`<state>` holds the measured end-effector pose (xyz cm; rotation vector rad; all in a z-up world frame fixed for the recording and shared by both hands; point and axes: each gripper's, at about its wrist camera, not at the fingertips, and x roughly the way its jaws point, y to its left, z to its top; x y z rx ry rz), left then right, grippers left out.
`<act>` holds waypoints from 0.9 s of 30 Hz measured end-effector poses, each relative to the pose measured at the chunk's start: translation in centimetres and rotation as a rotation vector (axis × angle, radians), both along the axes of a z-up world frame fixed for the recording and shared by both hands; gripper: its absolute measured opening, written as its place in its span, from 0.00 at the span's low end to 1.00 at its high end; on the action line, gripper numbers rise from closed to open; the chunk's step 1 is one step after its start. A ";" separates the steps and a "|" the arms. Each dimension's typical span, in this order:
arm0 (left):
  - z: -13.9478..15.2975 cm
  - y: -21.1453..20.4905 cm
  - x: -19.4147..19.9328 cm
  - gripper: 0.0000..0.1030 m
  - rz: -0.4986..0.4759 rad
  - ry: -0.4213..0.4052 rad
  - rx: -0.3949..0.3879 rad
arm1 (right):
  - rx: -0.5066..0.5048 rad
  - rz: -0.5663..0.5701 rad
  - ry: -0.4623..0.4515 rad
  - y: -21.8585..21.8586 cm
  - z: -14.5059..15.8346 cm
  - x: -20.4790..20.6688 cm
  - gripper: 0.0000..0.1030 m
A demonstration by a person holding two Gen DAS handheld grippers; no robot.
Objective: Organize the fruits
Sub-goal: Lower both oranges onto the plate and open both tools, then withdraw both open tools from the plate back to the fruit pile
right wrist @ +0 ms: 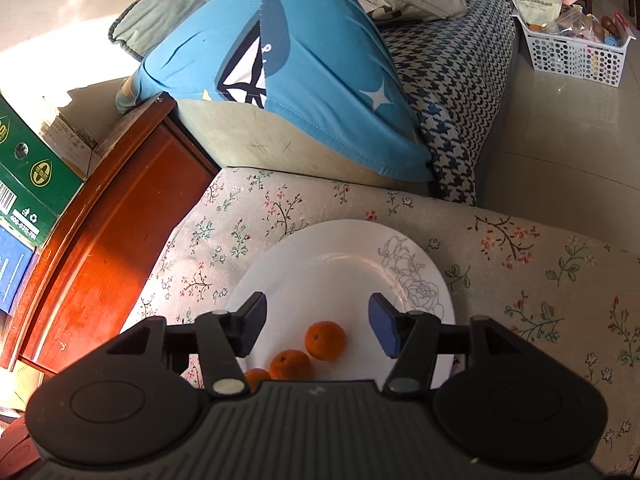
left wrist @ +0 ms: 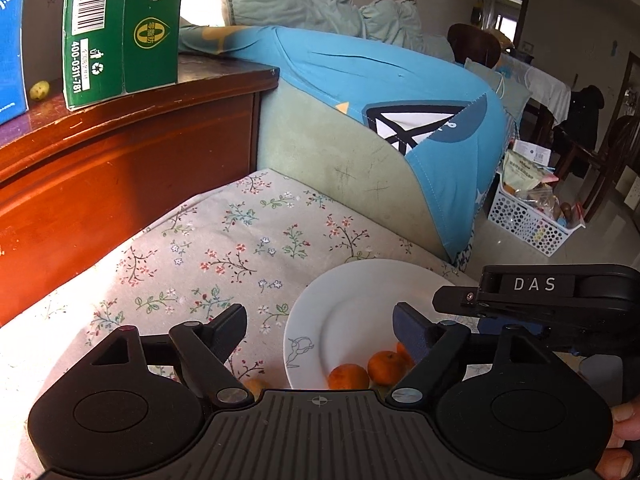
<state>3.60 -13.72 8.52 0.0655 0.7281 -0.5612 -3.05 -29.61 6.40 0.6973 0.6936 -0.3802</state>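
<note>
A white plate (right wrist: 320, 248) with a line-drawn rose sits on a floral-covered seat. Three small oranges lie on its near side: one (right wrist: 325, 340), one (right wrist: 290, 365) and one (right wrist: 256, 378) partly hidden by the gripper body. My right gripper (right wrist: 318, 330) is open and empty just above them. In the left wrist view the plate (left wrist: 352, 300) shows two oranges (left wrist: 348, 376) (left wrist: 385, 367). Another orange (left wrist: 256, 386) lies off the plate, mostly hidden. My left gripper (left wrist: 320, 330) is open and empty over the plate's left edge. The right gripper's body (left wrist: 552, 296) sits beside it.
A red-brown wooden cabinet (left wrist: 120, 160) stands at the left with a green carton (left wrist: 120, 28) and a small green fruit (left wrist: 39, 90) on top. A sofa arm under blue cloth (left wrist: 400, 120) rises behind the seat. A white basket (right wrist: 576, 52) sits on the floor.
</note>
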 end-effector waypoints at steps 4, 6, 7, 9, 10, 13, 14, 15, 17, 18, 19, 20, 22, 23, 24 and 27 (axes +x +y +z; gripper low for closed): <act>0.4 1.0 -0.4 0.79 -0.001 -0.006 0.017 | -0.021 0.014 -0.003 1.0 0.5 -0.6 0.56; 0.5 1.6 -0.8 0.79 0.006 -0.005 0.015 | -0.037 0.022 -0.012 1.5 0.7 -1.0 0.56; 0.5 2.0 -1.1 0.79 0.009 -0.004 0.010 | -0.045 0.026 -0.014 1.8 0.8 -1.2 0.57; 0.5 2.4 -1.5 0.79 0.005 -0.004 0.016 | -0.055 0.032 -0.014 2.4 0.9 -1.8 0.57; 0.6 2.6 -1.7 0.79 0.002 -0.009 0.021 | -0.054 0.034 -0.017 2.6 0.8 -2.1 0.58; 0.7 3.1 -2.5 0.79 -0.011 -0.029 0.055 | -0.042 0.046 -0.026 3.4 0.8 -3.1 0.58; 0.8 3.3 -2.8 0.79 -0.016 -0.031 0.063 | -0.041 0.049 -0.027 3.7 0.8 -3.4 0.58; 0.8 3.7 -3.1 0.79 -0.021 -0.029 0.066 | -0.042 0.051 -0.028 4.0 0.7 -3.7 0.58; 0.8 4.4 -3.5 0.79 -0.026 -0.023 0.060 | -0.050 0.054 -0.027 4.6 0.6 -4.4 0.58; 0.7 4.7 -3.6 0.79 -0.029 -0.018 0.058 | -0.054 0.061 -0.025 5.0 0.4 -4.7 0.58; 0.6 5.1 -3.7 0.79 -0.031 -0.011 0.057 | -0.057 0.067 -0.024 5.3 0.3 -4.9 0.58; 0.6 5.4 -3.8 0.79 -0.032 -0.006 0.058 | -0.062 0.072 -0.023 5.7 0.2 -5.2 0.58; 0.4 6.1 -4.0 0.79 -0.023 0.000 0.063 | -0.078 0.090 -0.017 6.6 0.0 -5.7 0.58; 0.4 6.6 -4.2 0.79 -0.017 -0.001 0.067 | -0.086 0.103 -0.012 7.0 -0.2 -5.8 0.58; 0.3 6.9 -4.2 0.79 -0.016 0.000 0.069 | -0.095 0.119 -0.006 7.5 -0.4 -6.0 0.58; 0.1 8.4 -4.3 0.79 0.011 0.011 0.070 | -0.116 0.163 0.006 9.0 -1.0 -6.4 0.58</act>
